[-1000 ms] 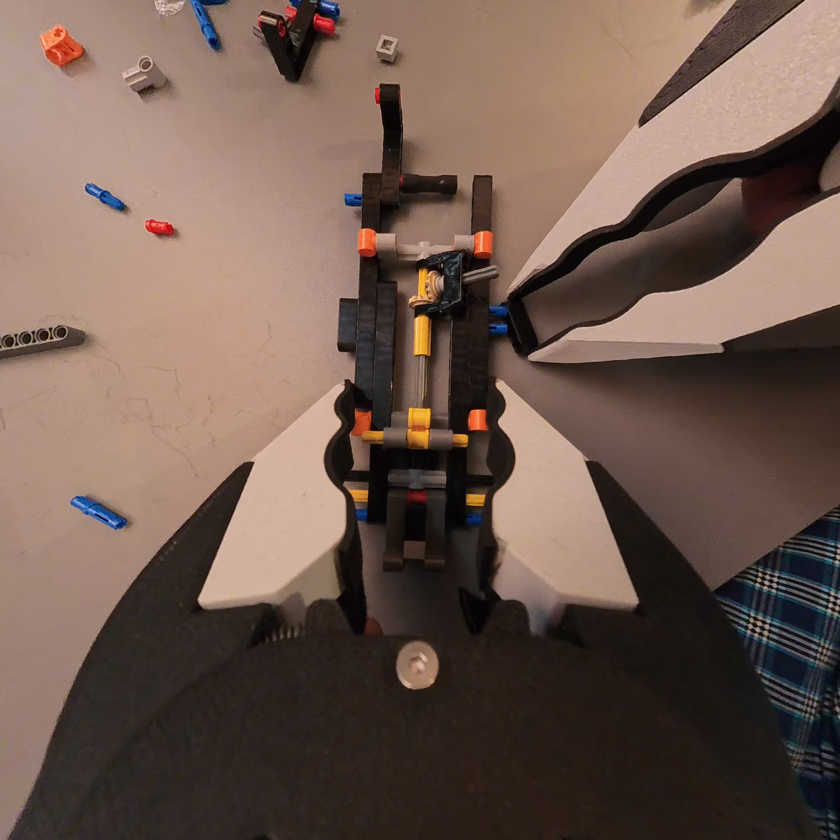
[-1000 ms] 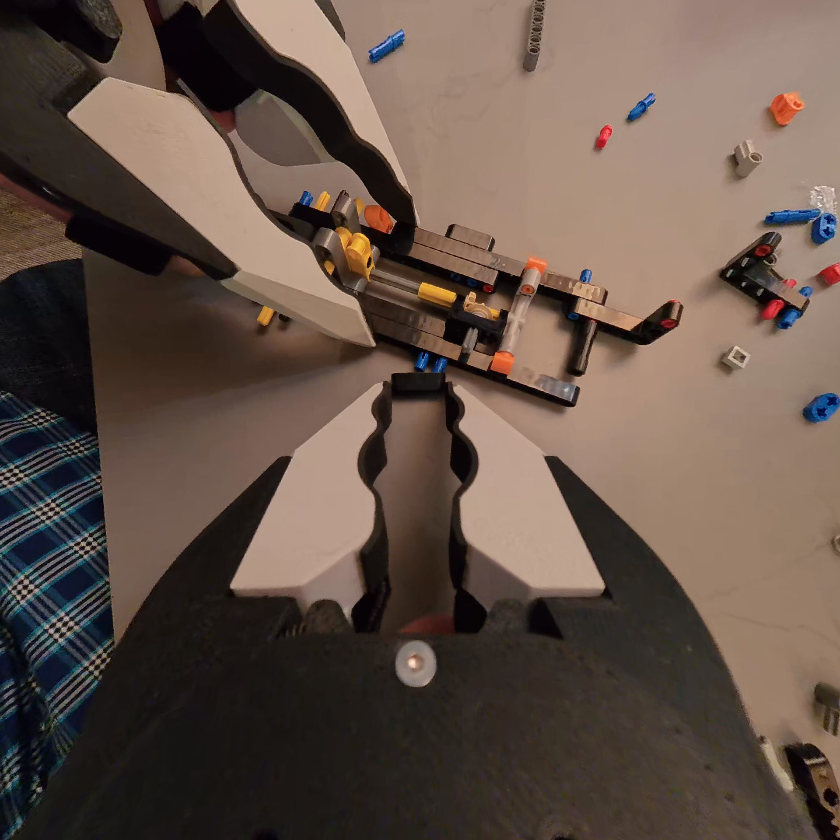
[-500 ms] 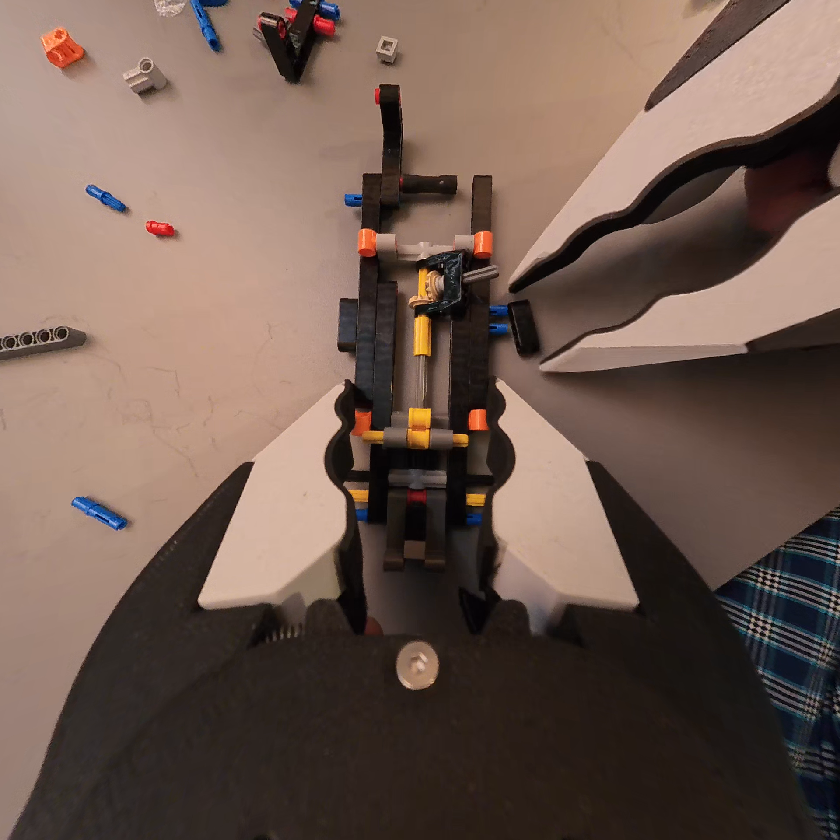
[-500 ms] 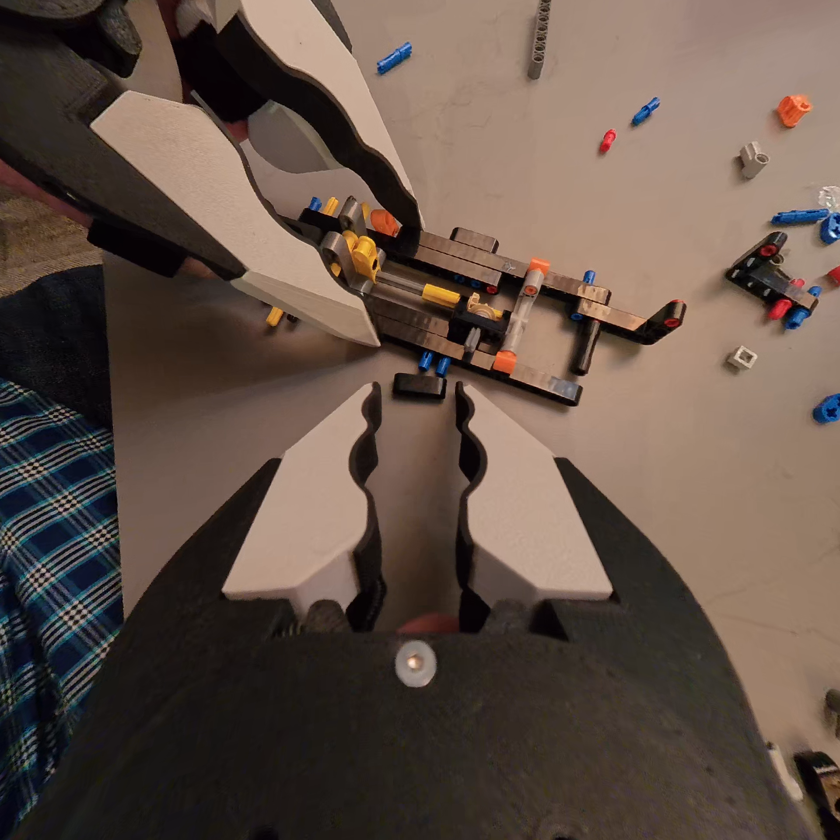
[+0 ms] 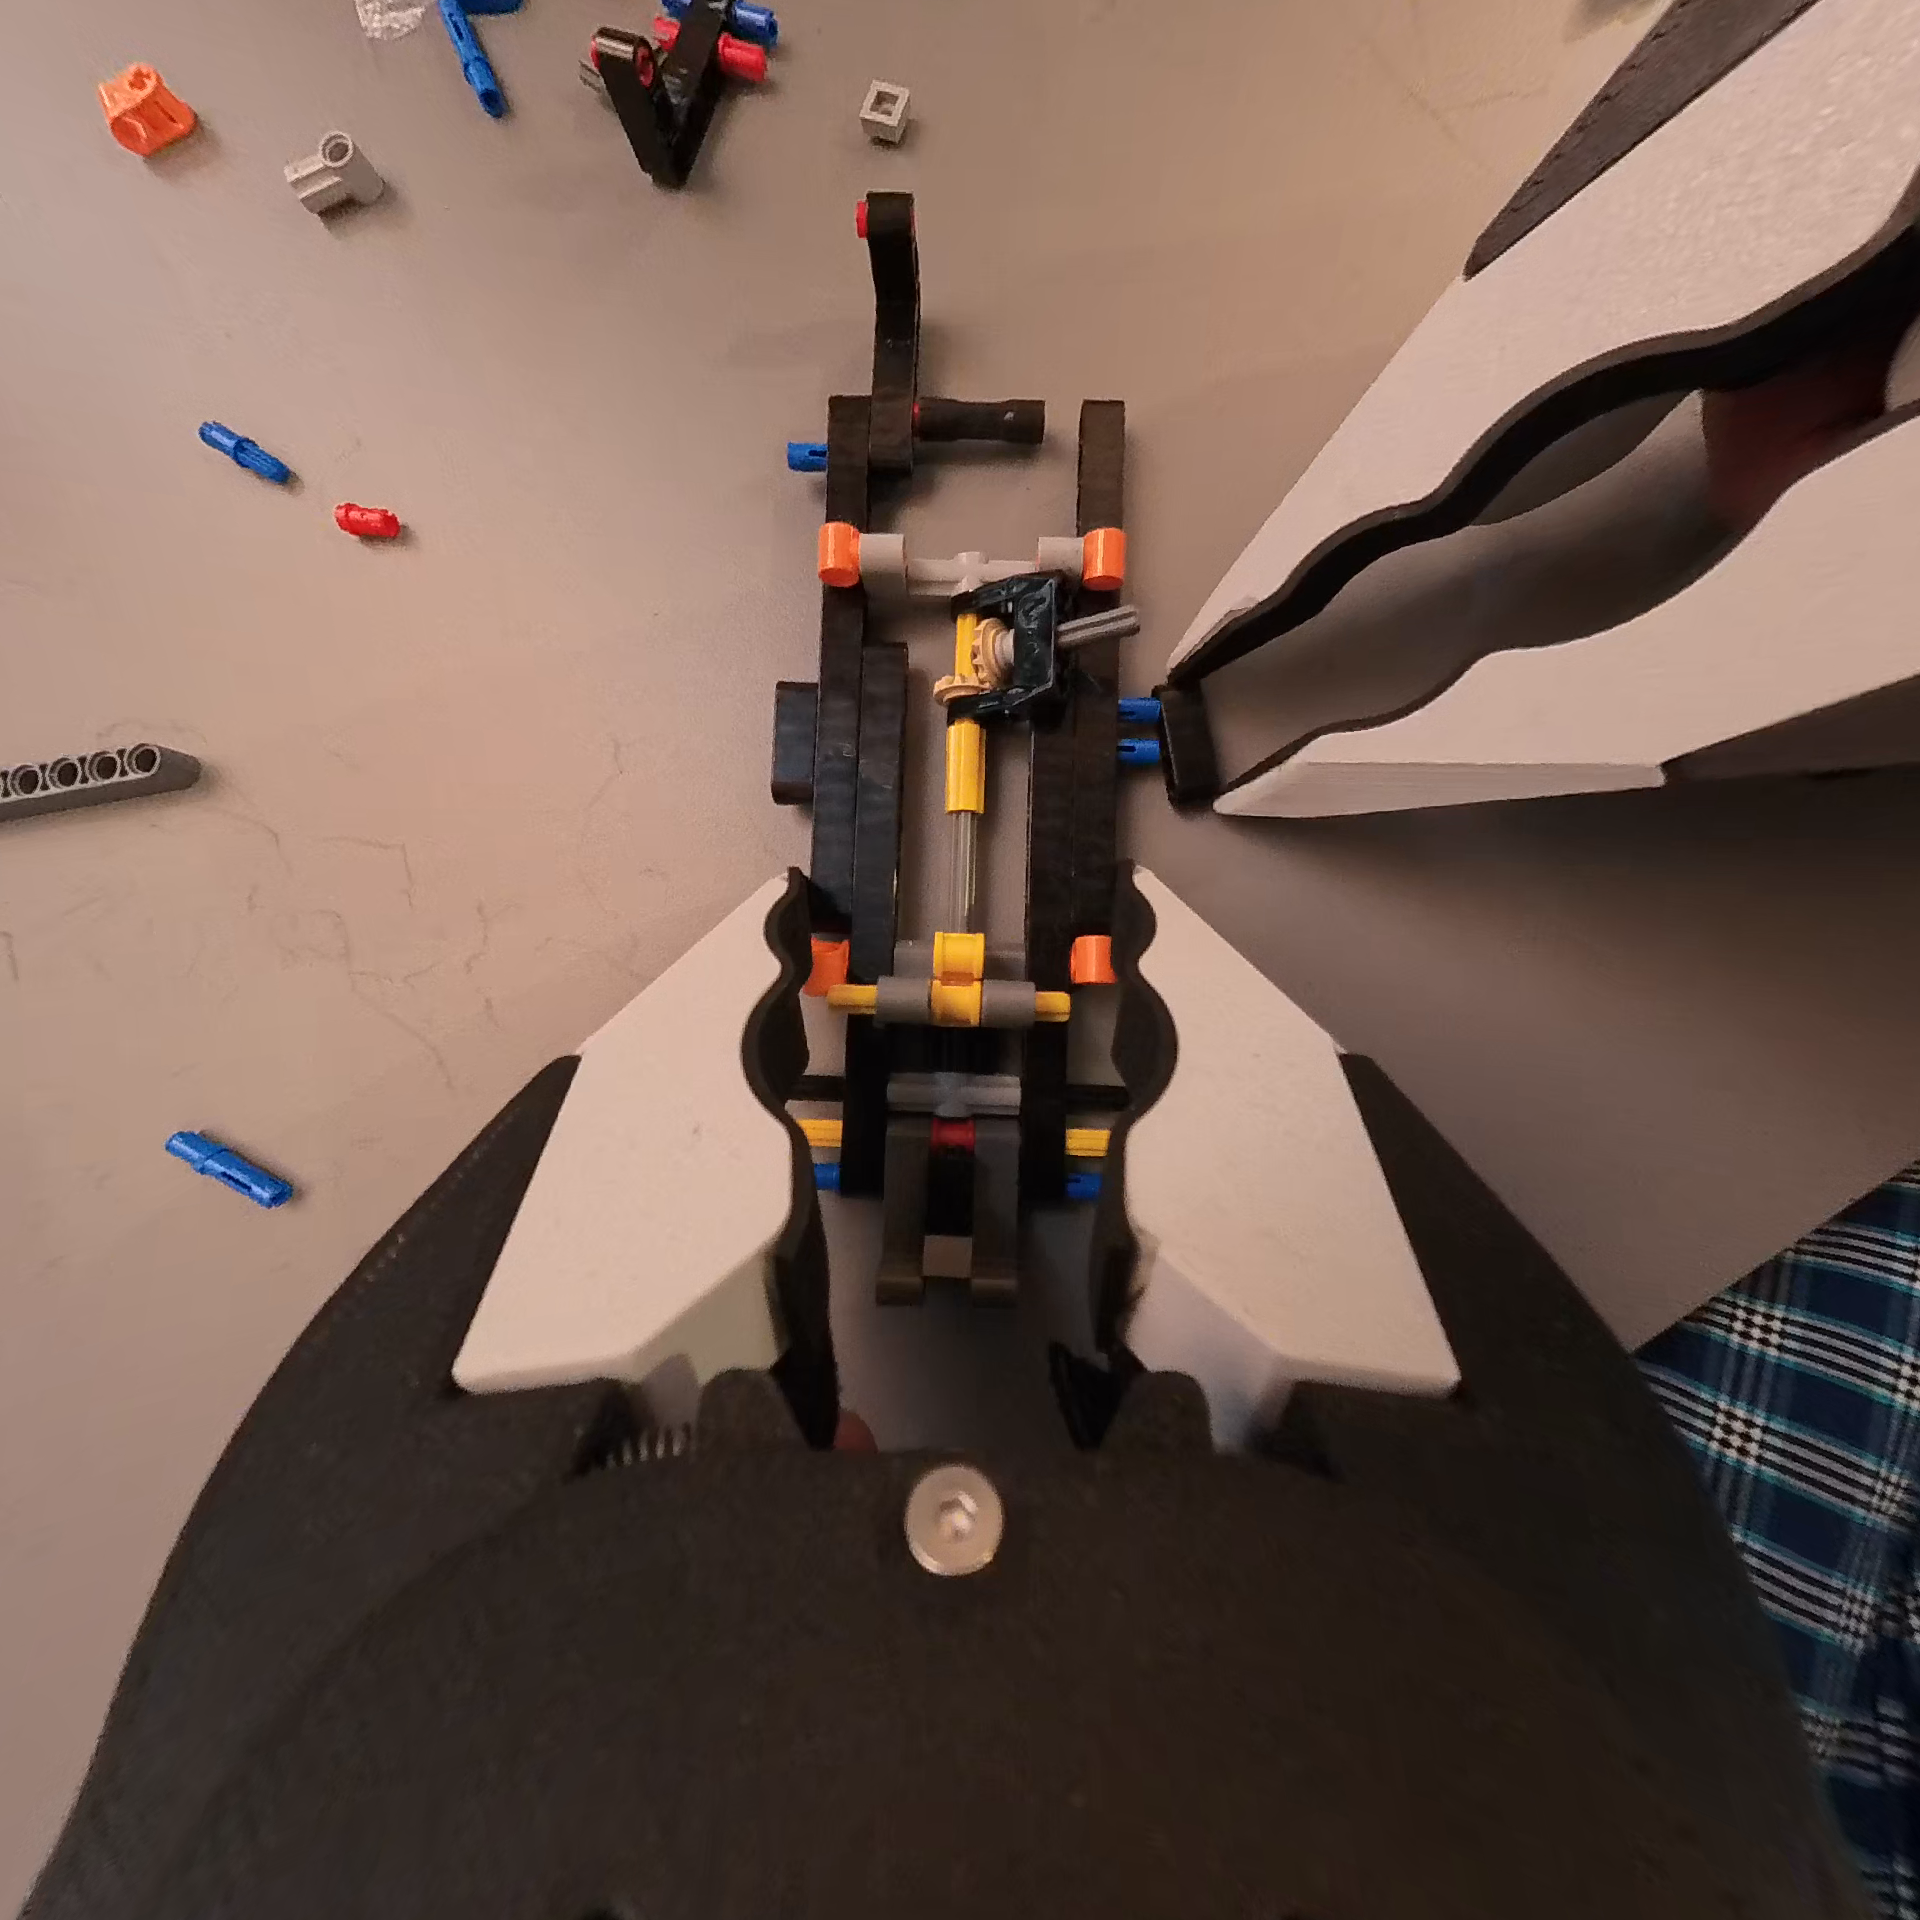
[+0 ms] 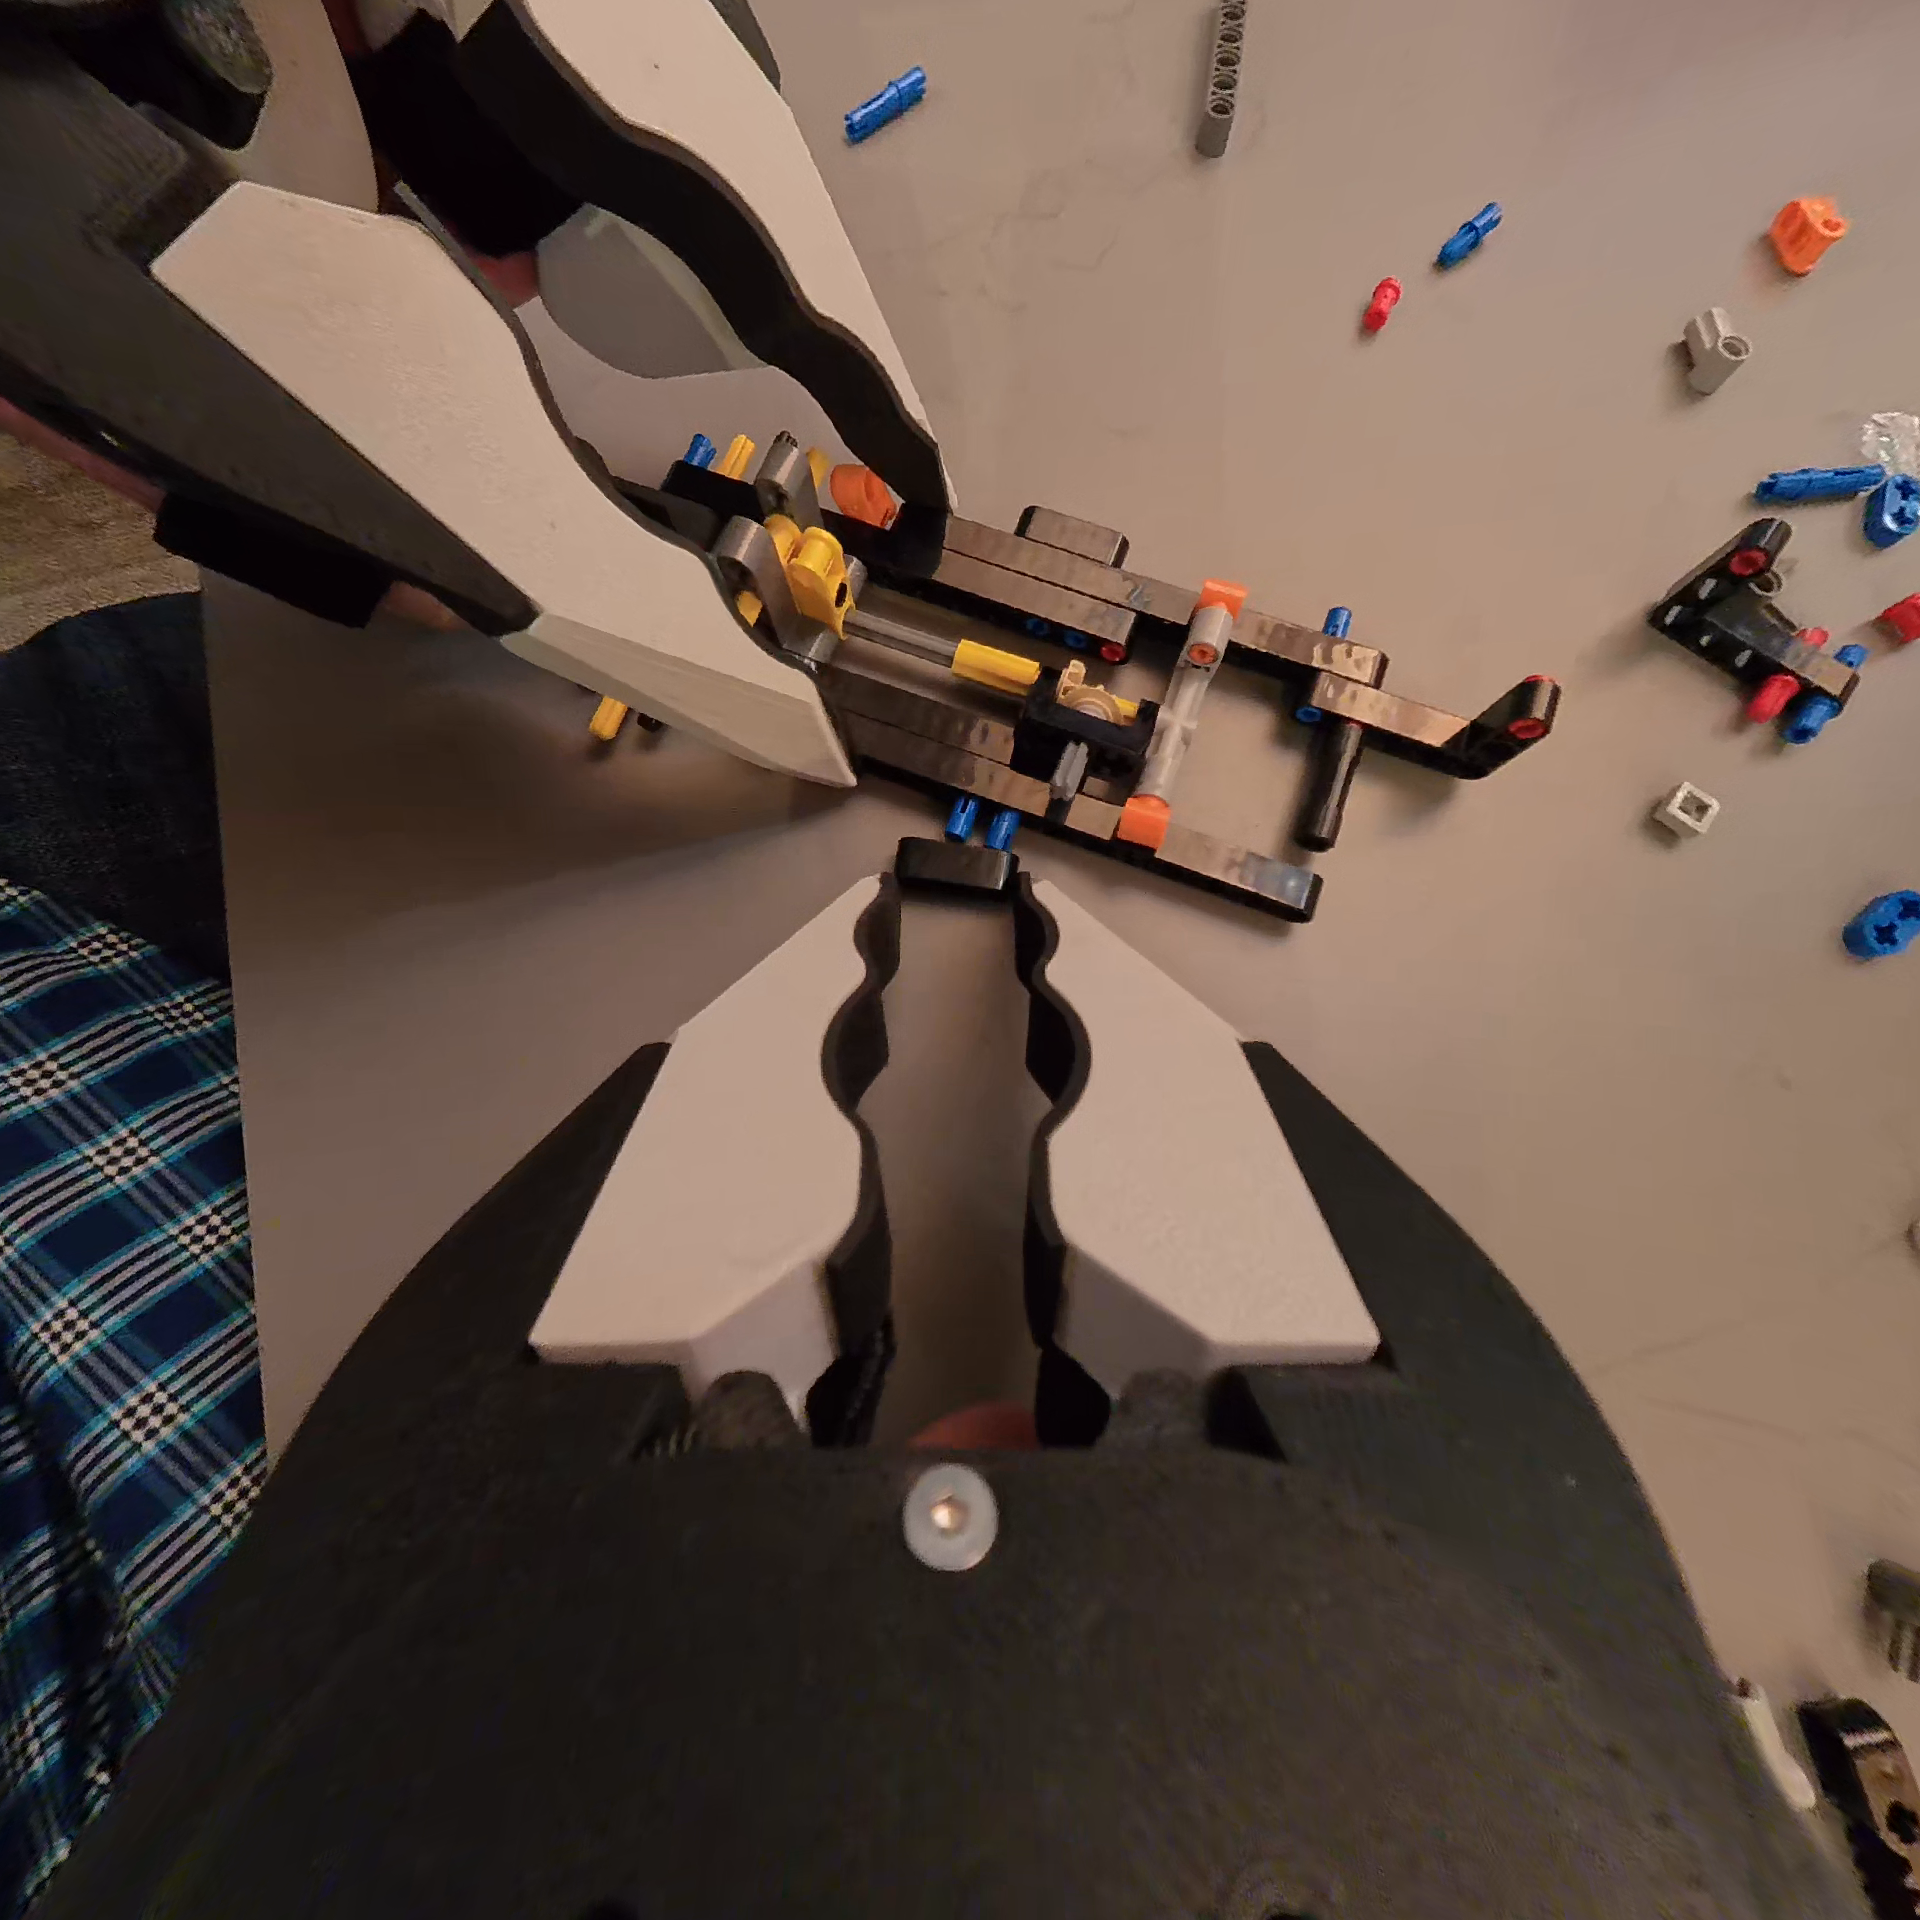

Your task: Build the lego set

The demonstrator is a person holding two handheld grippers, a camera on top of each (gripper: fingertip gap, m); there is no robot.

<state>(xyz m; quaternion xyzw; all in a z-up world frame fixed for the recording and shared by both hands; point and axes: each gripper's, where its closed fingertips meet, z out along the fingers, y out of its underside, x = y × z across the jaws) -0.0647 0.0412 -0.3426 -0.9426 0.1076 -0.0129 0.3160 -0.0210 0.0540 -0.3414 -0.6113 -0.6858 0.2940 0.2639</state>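
A long black lego chassis (image 5: 1049, 831) with yellow axle, orange bushes and a tan gear lies flat on the grey table (image 5: 520, 831). My left gripper (image 5: 961, 935) is shut on its near end; it also shows in the right wrist view (image 6: 888, 636). My right gripper (image 6: 954, 883) is shut on a small black beam (image 6: 954, 864) at its very fingertips. The beam sits right at two blue pins (image 6: 982, 821) that stick out of the chassis side. From the left wrist view the right gripper (image 5: 1195, 740) comes in from the right with the beam (image 5: 1184, 743).
Loose parts lie beyond the chassis: a black V-shaped sub-assembly (image 5: 670, 94), an orange connector (image 5: 145, 109), a grey connector (image 5: 332, 171), a grey beam (image 5: 94, 774), blue pins (image 5: 244, 452) and a red pin (image 5: 366, 520). A person's plaid sleeve (image 5: 1818, 1455) is at the table edge. The red pin (image 5: 366, 520) lies around 11 cm away from my left fingertips. Seen from the right wrist view (image 6: 1380, 298) as well.
The right gripper held the black beam, opened and dropped it beside the pins, then closed on it again and pushed it back up to the pins. The left gripper stayed still.
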